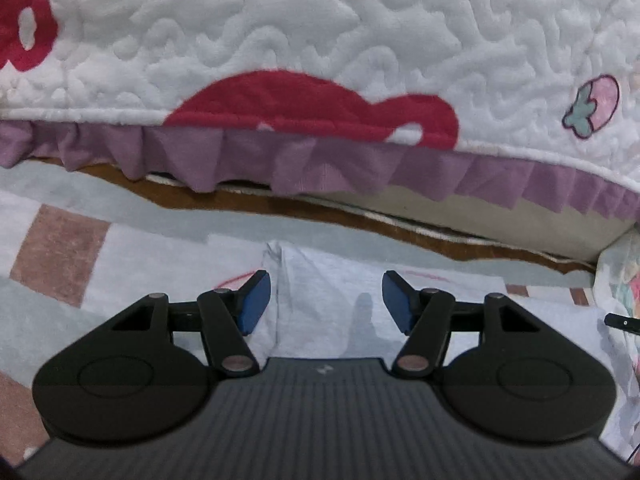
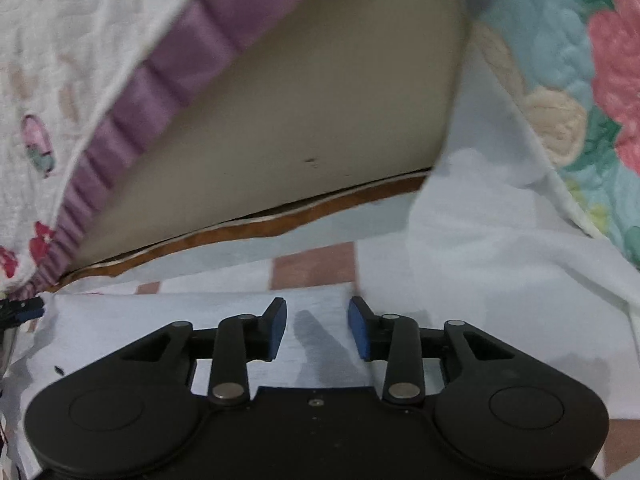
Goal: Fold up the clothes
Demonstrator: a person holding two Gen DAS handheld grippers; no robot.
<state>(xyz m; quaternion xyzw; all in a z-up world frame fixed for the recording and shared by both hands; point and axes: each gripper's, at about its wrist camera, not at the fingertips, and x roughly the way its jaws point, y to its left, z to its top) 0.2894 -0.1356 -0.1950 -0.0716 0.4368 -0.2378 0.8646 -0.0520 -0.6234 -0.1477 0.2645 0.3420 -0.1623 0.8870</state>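
Observation:
A white garment (image 1: 320,300) lies flat on a checked sheet (image 1: 60,252). In the left wrist view my left gripper (image 1: 326,300) hovers low over the garment's far edge, open, with nothing between its blue pads (image 1: 254,302). Seen from the right wrist, the same white garment (image 2: 312,336) spreads under my right gripper (image 2: 317,328), whose jaws stand open and empty just above the cloth. A dark shadow falls on the fabric between the right fingers. The left gripper's tips (image 2: 24,307) peek in at the far left edge.
A white quilt with red shapes and a purple ruffle (image 1: 320,160) hangs ahead. Below it run a beige panel (image 2: 300,120) and a brown edge (image 2: 280,216). A floral quilt (image 2: 580,80) and loose white cloth (image 2: 500,240) lie to the right.

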